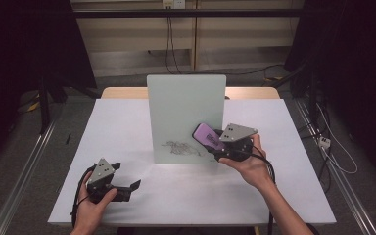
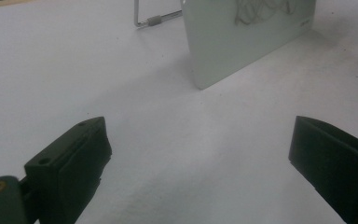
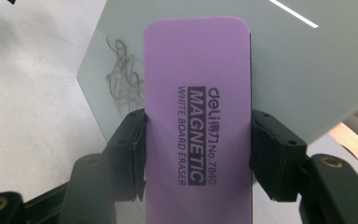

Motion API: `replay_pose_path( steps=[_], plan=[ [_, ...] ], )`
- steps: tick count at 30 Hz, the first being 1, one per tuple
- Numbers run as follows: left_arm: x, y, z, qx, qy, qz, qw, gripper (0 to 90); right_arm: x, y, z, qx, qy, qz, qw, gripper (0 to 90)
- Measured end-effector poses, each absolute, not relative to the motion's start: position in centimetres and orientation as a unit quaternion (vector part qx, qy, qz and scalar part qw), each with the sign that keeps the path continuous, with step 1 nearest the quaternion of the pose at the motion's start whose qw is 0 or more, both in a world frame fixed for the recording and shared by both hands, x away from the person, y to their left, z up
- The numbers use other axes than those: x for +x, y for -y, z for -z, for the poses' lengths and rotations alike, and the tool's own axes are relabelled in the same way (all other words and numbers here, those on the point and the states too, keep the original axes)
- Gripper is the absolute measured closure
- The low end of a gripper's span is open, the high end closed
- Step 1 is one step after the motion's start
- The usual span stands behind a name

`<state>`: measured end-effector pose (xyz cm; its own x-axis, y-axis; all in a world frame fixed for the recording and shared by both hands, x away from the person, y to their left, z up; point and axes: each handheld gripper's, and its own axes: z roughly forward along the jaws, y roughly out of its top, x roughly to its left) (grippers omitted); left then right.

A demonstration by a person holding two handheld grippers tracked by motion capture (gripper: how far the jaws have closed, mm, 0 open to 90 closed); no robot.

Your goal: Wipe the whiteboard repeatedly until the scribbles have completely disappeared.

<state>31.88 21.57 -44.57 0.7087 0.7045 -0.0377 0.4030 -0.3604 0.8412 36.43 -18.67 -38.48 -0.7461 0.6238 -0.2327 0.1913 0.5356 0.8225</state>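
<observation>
Hands first, high view: person's left hand (image 1: 92, 208) holds the left tongs (image 1: 127, 182) low on the white table (image 1: 127, 122), jaws spread, nothing between them. Right tongs (image 1: 215, 142) are up at the upright whiteboard (image 1: 186, 112), clenched on a purple eraser (image 1: 208, 135) whose far end sits against the board face, just right of a dark scribble (image 1: 178, 147).

Left gripper view: both black jaws wide apart over bare table; whiteboard's lower corner (image 2: 242, 46) ahead, scribble (image 2: 261, 9) at its top edge, wire stand leg (image 2: 156, 19) behind it.

Right gripper view: jaws pinch the eraser (image 3: 198, 126) by its long sides, label reads "deli MAGNETIC WHITE BOARD ERASER No.7840". Scribble (image 3: 121, 74) just beside its left edge on the board (image 3: 307, 60).
</observation>
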Motion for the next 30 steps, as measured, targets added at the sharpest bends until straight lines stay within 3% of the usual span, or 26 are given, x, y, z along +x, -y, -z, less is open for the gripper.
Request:
replay_pose_path(
  steps=[30],
  plan=[
    [31.8,-21.5,44.5,0.809,-0.340,-0.166,0.450,4.9,36.0,15.9,42.0,0.235,-0.857,-0.405,0.215,41.5]
  ],
)
